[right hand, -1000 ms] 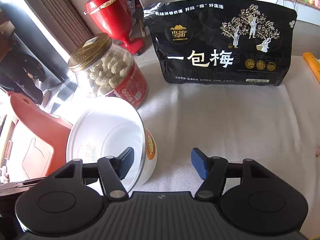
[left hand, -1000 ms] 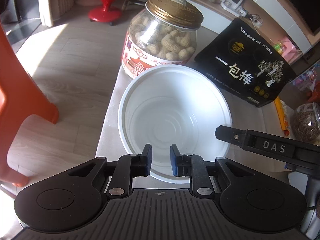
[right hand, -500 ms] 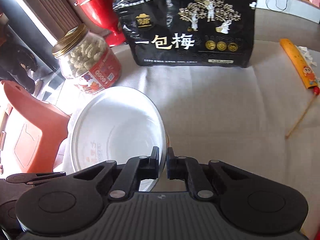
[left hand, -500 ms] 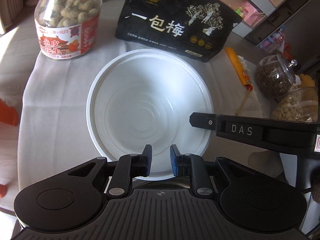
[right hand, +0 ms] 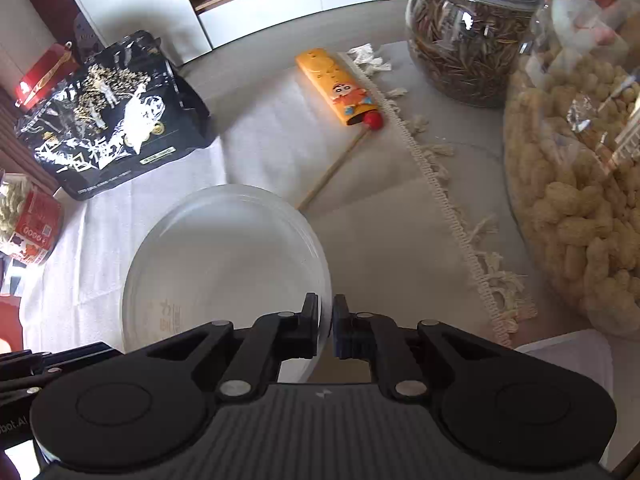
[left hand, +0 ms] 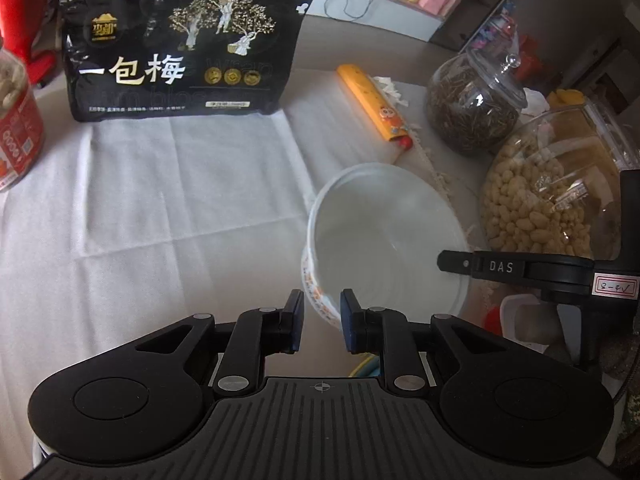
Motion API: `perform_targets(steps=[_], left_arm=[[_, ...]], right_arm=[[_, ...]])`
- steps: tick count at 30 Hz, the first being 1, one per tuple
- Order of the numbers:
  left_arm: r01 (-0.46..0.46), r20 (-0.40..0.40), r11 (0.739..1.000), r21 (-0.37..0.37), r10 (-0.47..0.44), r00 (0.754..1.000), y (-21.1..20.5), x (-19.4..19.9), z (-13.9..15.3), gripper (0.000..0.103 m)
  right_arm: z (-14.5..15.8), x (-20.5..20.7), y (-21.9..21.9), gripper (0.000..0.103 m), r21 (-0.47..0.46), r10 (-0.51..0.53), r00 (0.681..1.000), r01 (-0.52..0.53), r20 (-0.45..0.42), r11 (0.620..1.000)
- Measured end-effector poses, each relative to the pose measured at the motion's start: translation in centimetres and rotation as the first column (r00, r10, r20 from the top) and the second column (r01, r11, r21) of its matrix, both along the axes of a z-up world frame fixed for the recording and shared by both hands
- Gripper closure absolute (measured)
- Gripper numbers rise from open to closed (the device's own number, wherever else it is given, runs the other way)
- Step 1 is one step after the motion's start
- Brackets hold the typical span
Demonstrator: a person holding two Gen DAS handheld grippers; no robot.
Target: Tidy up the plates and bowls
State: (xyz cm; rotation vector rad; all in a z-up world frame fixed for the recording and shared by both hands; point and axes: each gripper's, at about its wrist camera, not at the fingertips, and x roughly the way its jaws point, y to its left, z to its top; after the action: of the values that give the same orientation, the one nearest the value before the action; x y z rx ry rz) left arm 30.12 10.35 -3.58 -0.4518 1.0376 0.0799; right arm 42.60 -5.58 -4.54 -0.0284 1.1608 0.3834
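Note:
A white plastic bowl (left hand: 384,240) with an orange printed band on its outer wall is held above the right part of the table. My right gripper (right hand: 326,326) is shut on the bowl's (right hand: 224,264) rim, one finger inside and one outside. My left gripper (left hand: 320,320) has its jaws slightly apart with nothing between them; the bowl's wall is just in front of it. The right gripper's finger (left hand: 500,266) shows at the bowl's right rim in the left wrist view.
A white cloth (left hand: 180,200) covers the table. On it stand a black snack bag (left hand: 180,48), a peanut jar (left hand: 16,120), a yellow packet with a stick (right hand: 340,84), a glass jar of dark seeds (right hand: 468,36) and a large jar of pale nuts (right hand: 580,200).
The right gripper closed on the bowl's rim and carried it right, towards the glass jars. The left gripper no longer holds the rim; the bowl now sits ahead of it.

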Motion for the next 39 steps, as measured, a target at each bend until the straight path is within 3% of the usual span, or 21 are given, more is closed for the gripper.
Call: perform_targets(steps=[6, 11, 16, 23, 27, 28, 29, 31, 34, 39], left_arm=[[0.017, 0.010, 1.000, -0.001, -0.017, 1.000, -0.6, 0.9, 0.3, 0.081], [0.022, 0.010, 1.000, 0.020, -0.022, 1.000, -1.4, 2.2, 0.0, 0.081], [-0.014, 0.017, 0.997, 0.081, 0.013, 1.000, -1.9, 2.8, -0.5, 0.081], [-0.016, -0.002, 1.000, -0.001, 0.016, 1.000, -1.6, 4.6, -2.1, 0.081], [-0.009, -0.042, 1.000, -0.018, 0.008, 0.999, -1.6, 6.0, -3.8, 0.081], [-0.006, -0.047, 1.000, -0.022, 0.005, 0.999, -1.6, 6.4, -4.2, 0.081], [-0.004, -0.050, 1.000, -0.029, 0.003, 0.999, -1.7, 6.8, -4.4, 0.081], [0.005, -0.051, 0.999, -0.047, -0.008, 0.999, -2.0, 7.6, -4.6, 0.078], [0.036, -0.003, 0.999, 0.002, -0.036, 0.999, -3.3, 7.6, -2.7, 0.079], [0.095, 0.103, 0.995, 0.028, -0.097, 0.990, -6.0, 5.6, 2.9, 0.079]], right_arm=[[-0.7, 1.0, -3.6, 0.094, 0.053, -0.048, 0.999, 0.049, -0.017, 0.997], [-0.5, 0.8, -5.4, 0.066, 0.084, -0.065, 0.998, 0.065, 0.001, 0.994], [-0.8, 0.2, -6.7, 0.061, 0.125, -0.068, 0.998, 0.070, -0.018, 0.990], [-1.5, -0.5, -6.3, 0.060, 0.163, -0.047, 0.998, 0.053, -0.042, 0.985], [-2.6, -0.4, -5.4, 0.062, 0.133, -0.043, 0.998, 0.048, -0.039, 0.990], [-2.9, -0.4, -5.1, 0.067, 0.129, -0.027, 0.998, 0.033, -0.048, 0.991], [-3.2, -0.4, -4.8, 0.080, 0.137, -0.010, 0.998, 0.018, -0.060, 0.990], [-3.4, -0.4, -4.3, 0.086, 0.152, 0.013, 0.997, -0.002, -0.075, 0.988], [-2.0, -0.8, -4.4, 0.086, 0.139, 0.004, 1.000, -0.002, -0.017, 0.990], [3.3, -2.7, -7.1, 0.086, 0.143, -0.007, 0.993, -0.010, 0.115, 0.990]])
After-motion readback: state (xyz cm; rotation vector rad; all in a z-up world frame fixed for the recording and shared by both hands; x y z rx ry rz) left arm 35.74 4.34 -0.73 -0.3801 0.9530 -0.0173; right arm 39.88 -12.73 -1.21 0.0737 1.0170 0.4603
